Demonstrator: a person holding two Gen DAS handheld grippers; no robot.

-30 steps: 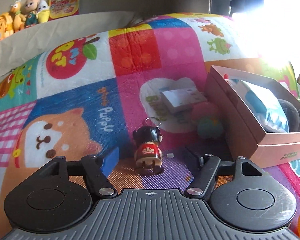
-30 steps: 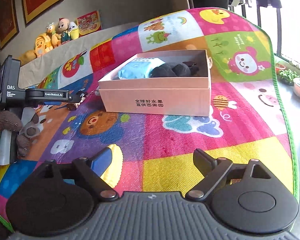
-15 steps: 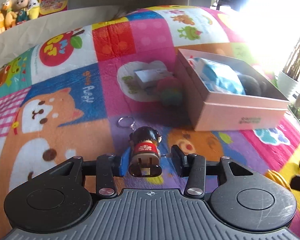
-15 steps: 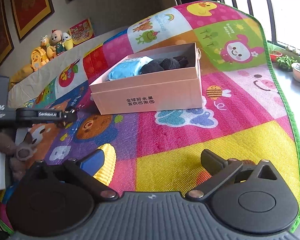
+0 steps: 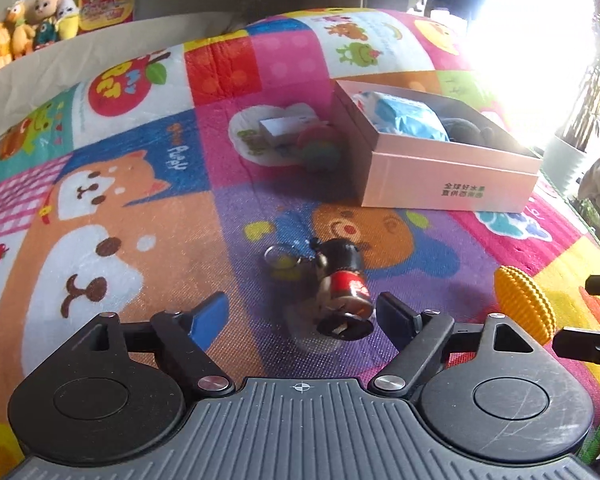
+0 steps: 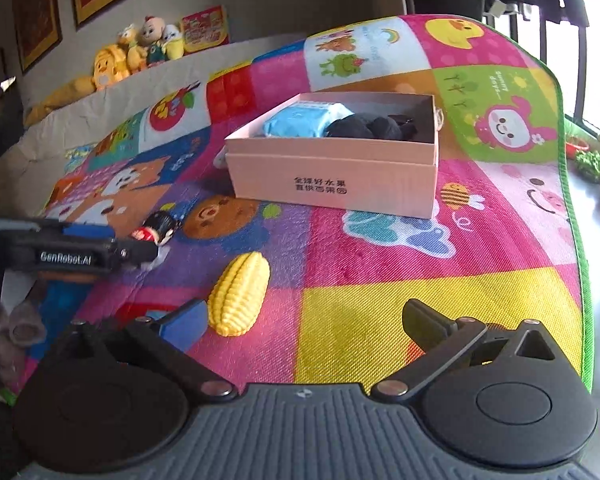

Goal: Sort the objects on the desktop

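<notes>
Sitting open on the colourful play mat (image 6: 380, 280), the pink cardboard box (image 6: 332, 178) is your only container, and it holds a light blue packet (image 6: 306, 120) at one end with a dark, soft-looking bundle (image 6: 370, 128) pressed against it; what that bundle is I cannot tell. The box's far corner looks bare from the right wrist view. Behind the box, outside it, a small white carton (image 5: 288, 130) and a round pink-and-green toy (image 5: 320, 148) lie on the mat, touching or nearly touching each other. Your left tool (image 5: 300, 316) is opening, and the little doll keychain (image 5: 342, 284), black-haired with a red body, lies tilted on the mat between its fingers, close to the right-hand one but with neither pad pressing on it; its ring (image 5: 278, 258) rests on the mat just to the left of its head. Your right tool (image 6: 304, 322) stands wide with nothing held, and the yellow toy corn (image 6: 240, 294) lies on the mat just beside its blue-padded finger (image 6: 182, 322), off to the left of the gap. Both the doll and the corn sit well short of the box, on the near side of it. Plush toys (image 6: 140, 50) line the ledge by the wall beyond the mat.
</notes>
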